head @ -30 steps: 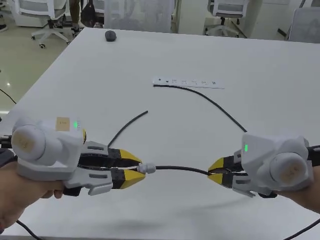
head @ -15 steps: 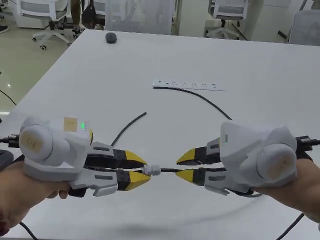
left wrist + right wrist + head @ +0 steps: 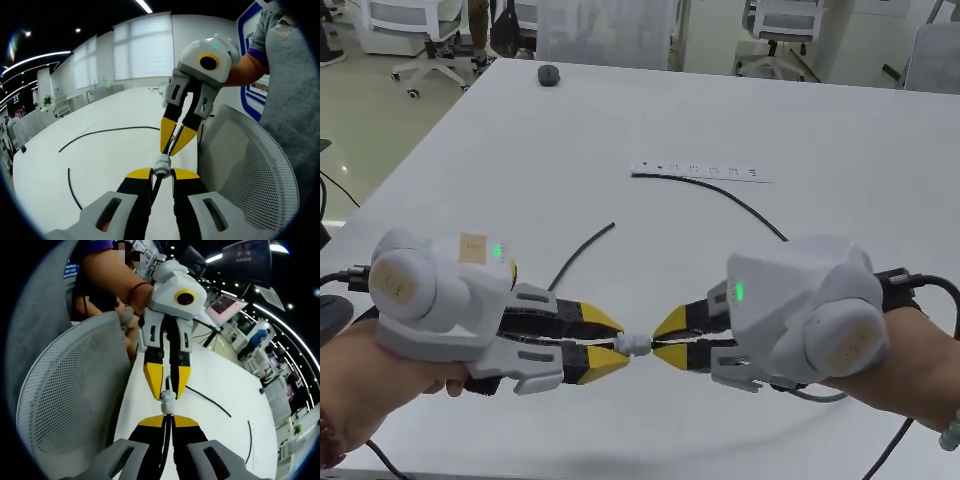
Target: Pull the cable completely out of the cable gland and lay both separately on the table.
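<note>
Left gripper (image 3: 621, 345) clamps the white cable gland (image 3: 636, 345) at its tips; right gripper (image 3: 657, 342), nose to nose with it, pinches the black cable (image 3: 582, 250) just beyond the gland.

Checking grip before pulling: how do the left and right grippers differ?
The left gripper clamps the cable gland; the right gripper clamps the black cable beside it. In the head view the left gripper points right, the right gripper left. Both are shut, tips nearly touching.
</note>
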Demonstrator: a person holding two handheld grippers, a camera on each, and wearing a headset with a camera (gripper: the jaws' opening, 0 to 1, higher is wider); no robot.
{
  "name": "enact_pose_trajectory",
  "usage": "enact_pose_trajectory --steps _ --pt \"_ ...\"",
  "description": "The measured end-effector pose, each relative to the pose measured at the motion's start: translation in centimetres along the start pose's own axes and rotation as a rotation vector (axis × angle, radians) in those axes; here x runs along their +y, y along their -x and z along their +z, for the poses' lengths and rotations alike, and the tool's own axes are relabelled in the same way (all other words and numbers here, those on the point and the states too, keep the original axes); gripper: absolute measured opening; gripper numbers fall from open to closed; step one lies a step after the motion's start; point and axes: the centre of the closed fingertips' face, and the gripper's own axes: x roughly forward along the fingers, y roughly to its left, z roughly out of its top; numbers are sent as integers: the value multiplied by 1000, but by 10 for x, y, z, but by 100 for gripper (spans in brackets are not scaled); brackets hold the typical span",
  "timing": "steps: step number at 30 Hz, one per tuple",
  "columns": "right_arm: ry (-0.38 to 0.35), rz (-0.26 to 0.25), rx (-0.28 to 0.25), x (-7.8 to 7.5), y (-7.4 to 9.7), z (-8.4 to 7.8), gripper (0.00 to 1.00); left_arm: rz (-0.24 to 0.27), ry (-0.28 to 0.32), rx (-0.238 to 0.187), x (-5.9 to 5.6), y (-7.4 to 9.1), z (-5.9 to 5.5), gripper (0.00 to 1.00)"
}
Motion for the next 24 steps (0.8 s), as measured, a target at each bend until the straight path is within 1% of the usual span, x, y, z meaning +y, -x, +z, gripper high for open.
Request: enact_pose_trajectory --steps 2,3,6,7,12,18,19,20,21,23,24 --pt "0 1 3 0 0 -1 0 -1 1 -1 0 0 0 15" --pt "-1 1 6 0 0 -2 0 -6 4 -10 -2 -1 2 15" --pt "-7 3 6 0 1 -3 0 -7 -5 -4 -2 -3 3 15" --pt "12 -6 7 0 1 -3 0 -4 -3 -7 -1 -3 3 15" --pt "22 -11 9 -2 2 -2 0 -5 -3 -9 0 -3 4 15" --pt "8 -20 -12 -4 5 -2 0 -2 2 -20 1 -2 5 15" --pt "6 -23 -3 -4 5 -5 0 0 1 -19 1 -2 5 15" --pt "15 -28 19 -5 5 -11 0 14 -16 8 5 -1 0 15" --pt "10 -28 18 -5 6 -14 0 14 -6 6 6 0 -2 15" --pt "-26 -28 11 -6 10 -19 0 22 6 7 9 6 -7 15" --pt "-30 -30 18 -7 13 -25 0 28 7 12 11 8 -9 15"
